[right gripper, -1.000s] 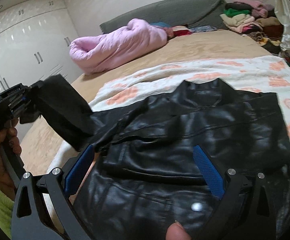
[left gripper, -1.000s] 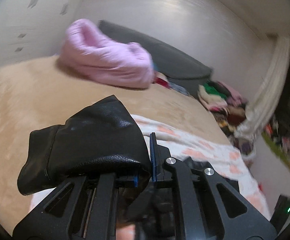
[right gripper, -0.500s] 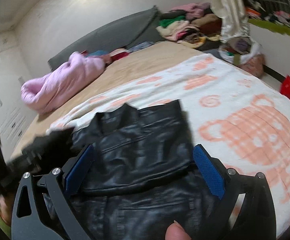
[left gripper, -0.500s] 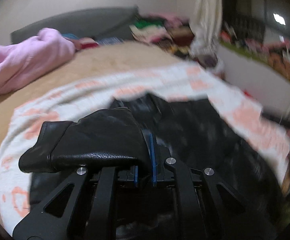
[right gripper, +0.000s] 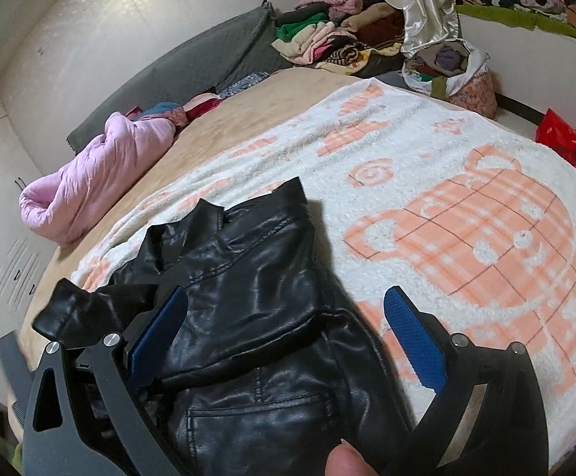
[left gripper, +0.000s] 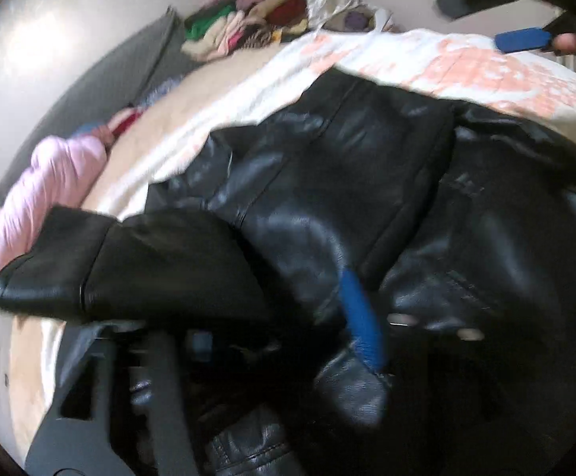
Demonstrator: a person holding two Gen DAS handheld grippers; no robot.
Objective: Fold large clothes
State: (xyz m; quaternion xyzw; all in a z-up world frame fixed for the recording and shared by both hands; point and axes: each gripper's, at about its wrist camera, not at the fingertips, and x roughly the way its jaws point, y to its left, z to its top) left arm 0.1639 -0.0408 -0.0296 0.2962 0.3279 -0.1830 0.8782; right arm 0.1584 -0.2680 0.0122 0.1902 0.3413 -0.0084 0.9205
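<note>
A black leather jacket [right gripper: 256, 301] lies on the white and orange blanket [right gripper: 466, 214] on the bed. It fills the left wrist view [left gripper: 387, 182]. My left gripper [left gripper: 288, 317] holds the jacket's sleeve [left gripper: 129, 265] over the jacket body; the view is blurred and one blue pad [left gripper: 361, 321] shows. The sleeve cuff [right gripper: 69, 313] shows at the lower left of the right wrist view. My right gripper [right gripper: 284, 341] is open and empty, just above the jacket's right edge. It also shows far off in the left wrist view [left gripper: 522, 39].
A pink quilt [right gripper: 97, 174] lies at the bed's far left by a grey headboard [right gripper: 192, 63]. Piled clothes [right gripper: 335, 35] and a bag of clothes [right gripper: 450, 71] stand beyond the bed. A red bag [right gripper: 565, 139] is at the right.
My left gripper has swung the sleeve rightward over the jacket body and come down close to it. My right gripper has shifted right, toward the jacket's edge.
</note>
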